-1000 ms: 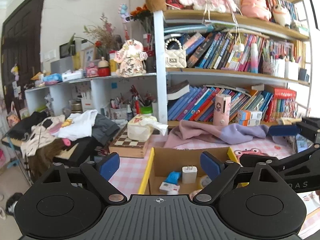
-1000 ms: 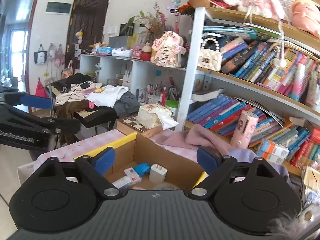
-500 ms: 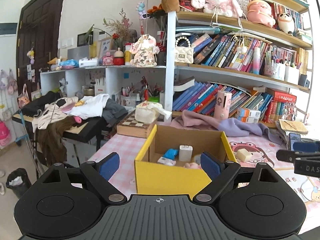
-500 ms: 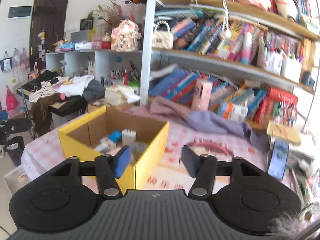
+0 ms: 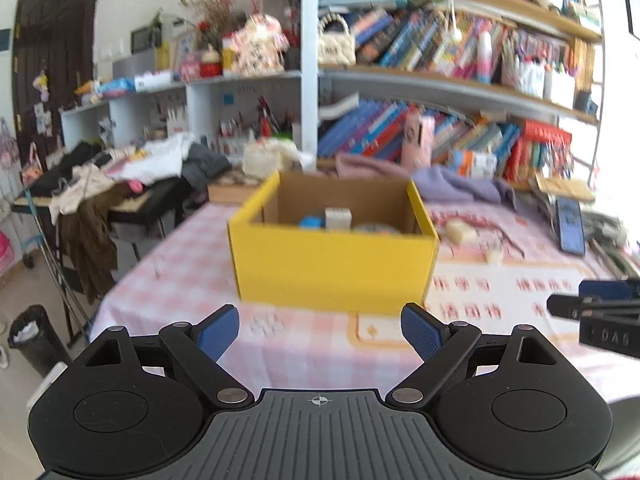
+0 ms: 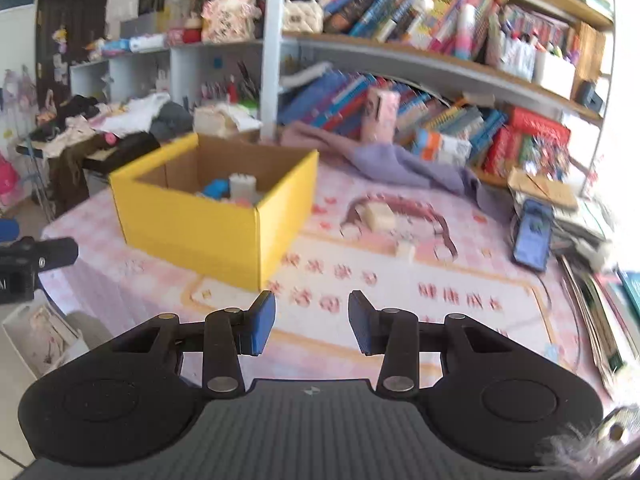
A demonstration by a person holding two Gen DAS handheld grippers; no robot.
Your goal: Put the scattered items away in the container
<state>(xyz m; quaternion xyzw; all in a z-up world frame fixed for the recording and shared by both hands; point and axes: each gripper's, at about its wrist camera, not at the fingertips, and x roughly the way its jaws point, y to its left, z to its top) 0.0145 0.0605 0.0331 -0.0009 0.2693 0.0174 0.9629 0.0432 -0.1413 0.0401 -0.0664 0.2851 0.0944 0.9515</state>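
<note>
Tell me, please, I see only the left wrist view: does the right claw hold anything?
Observer: No. The right claw is empty. Its jaws are closing with nothing between them.
Operator: What lies nearer to us than the phone, on the right?
Observer: A flat pile of books and papers runs along that edge, down to the near corner.
Operator: Is the right side of the yellow box free?
Observer: Yes. Its right wall shows bare here, and the cream block lies apart from it on the mat.
</note>
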